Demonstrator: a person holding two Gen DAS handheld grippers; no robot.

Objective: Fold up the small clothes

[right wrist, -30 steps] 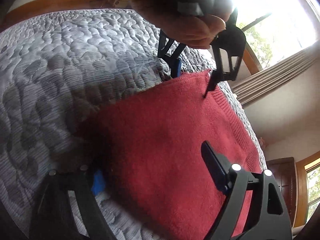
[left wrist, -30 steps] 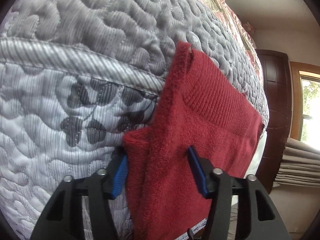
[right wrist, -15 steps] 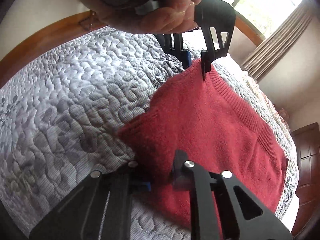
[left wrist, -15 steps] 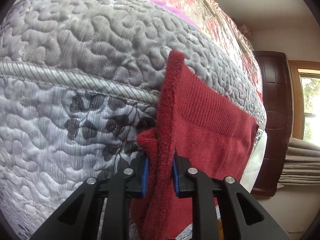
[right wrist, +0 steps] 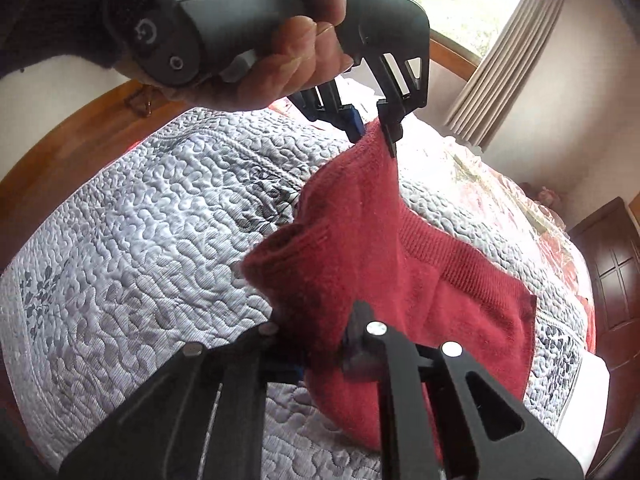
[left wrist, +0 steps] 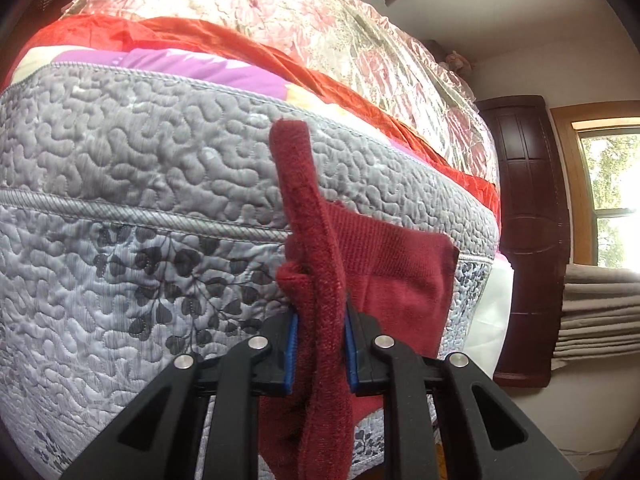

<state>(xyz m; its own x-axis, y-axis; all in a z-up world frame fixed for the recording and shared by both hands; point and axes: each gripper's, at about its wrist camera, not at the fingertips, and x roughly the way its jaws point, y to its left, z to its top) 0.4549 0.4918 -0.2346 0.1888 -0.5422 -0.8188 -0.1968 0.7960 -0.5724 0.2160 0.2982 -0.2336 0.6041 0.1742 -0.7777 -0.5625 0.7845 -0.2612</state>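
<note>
Both tongs are clamped on the dark red knitted garment (right wrist: 420, 280). Left gripper (left wrist: 318, 356): black plastic with blue pads, both pads pressed onto a thick bunched edge of the cloth. Same left gripper seen from the right wrist camera, up top, pinching the garment's highest corner; a person's hand (right wrist: 280, 52) wraps its grey handle. Right gripper (right wrist: 324, 354): black arms, closed on a lower folded edge of the same garment, cloth filling the gap between its fingers.

Garment is lifted partly off the bed, stretched between the two grips. A ribbed band runs across it; its far end droops down to the grey quilted bedspread (right wrist: 140, 240) and touches it. A rolled cuff or sleeve end sticks out to the side near the right gripper.

Bedspread has meander stitching and a leaf-print border. Beyond it on the bed: an orange-red sheet (left wrist: 280, 60), a purple patch, a shiny floral pink cover (left wrist: 320, 12). Dark wooden door (left wrist: 524, 240) by the wall, window with beige curtain (right wrist: 508, 52), wooden headboard curve (right wrist: 80, 132) behind the bed.
</note>
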